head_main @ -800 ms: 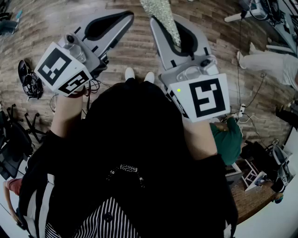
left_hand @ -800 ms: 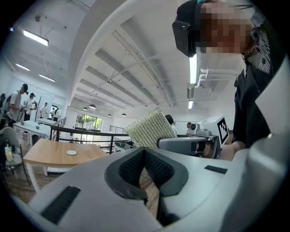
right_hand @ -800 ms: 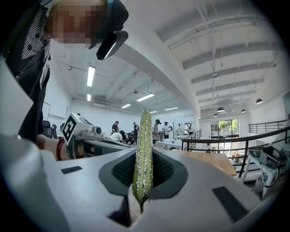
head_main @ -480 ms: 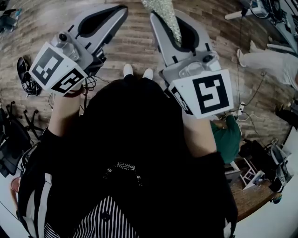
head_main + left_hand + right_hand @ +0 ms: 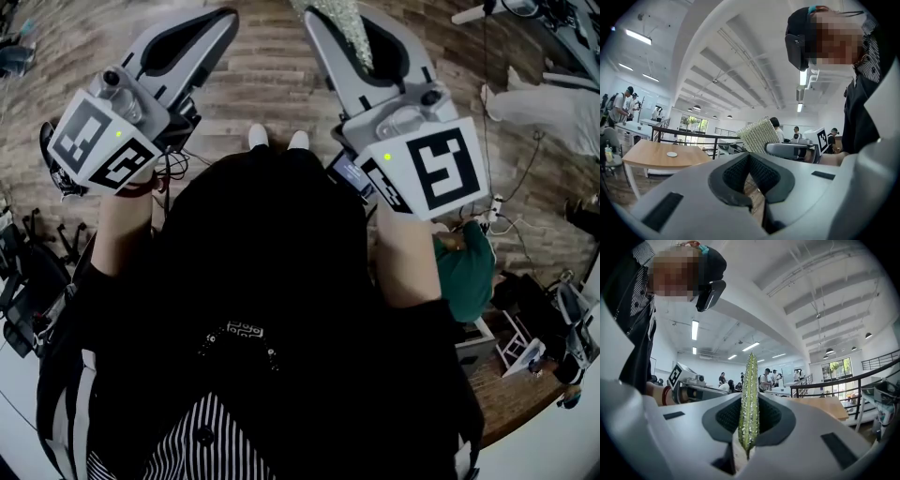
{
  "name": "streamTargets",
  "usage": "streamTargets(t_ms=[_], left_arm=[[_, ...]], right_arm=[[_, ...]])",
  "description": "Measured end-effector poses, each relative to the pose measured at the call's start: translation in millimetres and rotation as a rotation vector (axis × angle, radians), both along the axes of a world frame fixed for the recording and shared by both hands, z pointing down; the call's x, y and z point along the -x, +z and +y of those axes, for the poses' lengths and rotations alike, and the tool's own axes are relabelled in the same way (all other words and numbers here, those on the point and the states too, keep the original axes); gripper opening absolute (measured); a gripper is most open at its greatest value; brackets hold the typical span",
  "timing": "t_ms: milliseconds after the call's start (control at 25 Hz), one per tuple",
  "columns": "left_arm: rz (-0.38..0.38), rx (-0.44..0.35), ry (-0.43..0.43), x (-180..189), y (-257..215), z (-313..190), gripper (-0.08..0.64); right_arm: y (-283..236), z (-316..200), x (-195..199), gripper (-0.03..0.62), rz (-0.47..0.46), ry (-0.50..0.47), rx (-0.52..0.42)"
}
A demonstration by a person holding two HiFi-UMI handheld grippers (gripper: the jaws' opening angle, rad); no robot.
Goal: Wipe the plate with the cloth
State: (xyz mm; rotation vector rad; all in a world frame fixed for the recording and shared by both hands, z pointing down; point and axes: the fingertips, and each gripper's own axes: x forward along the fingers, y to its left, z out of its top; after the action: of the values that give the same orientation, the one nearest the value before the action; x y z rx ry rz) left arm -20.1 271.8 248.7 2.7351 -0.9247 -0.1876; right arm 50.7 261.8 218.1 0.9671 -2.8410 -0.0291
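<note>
My right gripper (image 5: 349, 11) is raised in front of me, shut on a pale woven cloth (image 5: 339, 28). In the right gripper view the cloth (image 5: 750, 380) stands edge-on between the jaws of the right gripper (image 5: 751, 414). My left gripper (image 5: 223, 17) is held up beside it, jaws together with nothing in them. The left gripper view shows that gripper's (image 5: 749, 157) pads meeting, with the cloth (image 5: 758, 134) beyond them. A small white round thing, maybe a plate (image 5: 671, 154), lies on a distant wooden table (image 5: 651, 158).
A wood plank floor (image 5: 272, 75) lies below, with my white shoes (image 5: 274, 141) on it. Cables and dark gear (image 5: 52, 159) sit at the left. A person in green (image 5: 461, 274) is at the right. A black railing (image 5: 684, 137) and several people stand in the hall.
Both grippers have drifted apart, the left one further left and the right one a little right. The cloth has stayed in the right gripper.
</note>
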Motion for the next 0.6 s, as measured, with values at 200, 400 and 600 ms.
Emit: streamTargets(t_ms=[200,400,600], left_arm=[[-0.034,0.007,0.017,-18,3,4,0.0],[-0.031,0.043,-0.025,-25,7,34,0.0],[0.002,0.135,-0.074,-9,15,40,0.0]], right_arm=[[-1,1,-27,0.048,-0.019,-0.015,-0.008],[11,31,-65,0.048,-0.044,0.001,0.015],[10,26,-81,0.048,-0.088,0.028,0.044]])
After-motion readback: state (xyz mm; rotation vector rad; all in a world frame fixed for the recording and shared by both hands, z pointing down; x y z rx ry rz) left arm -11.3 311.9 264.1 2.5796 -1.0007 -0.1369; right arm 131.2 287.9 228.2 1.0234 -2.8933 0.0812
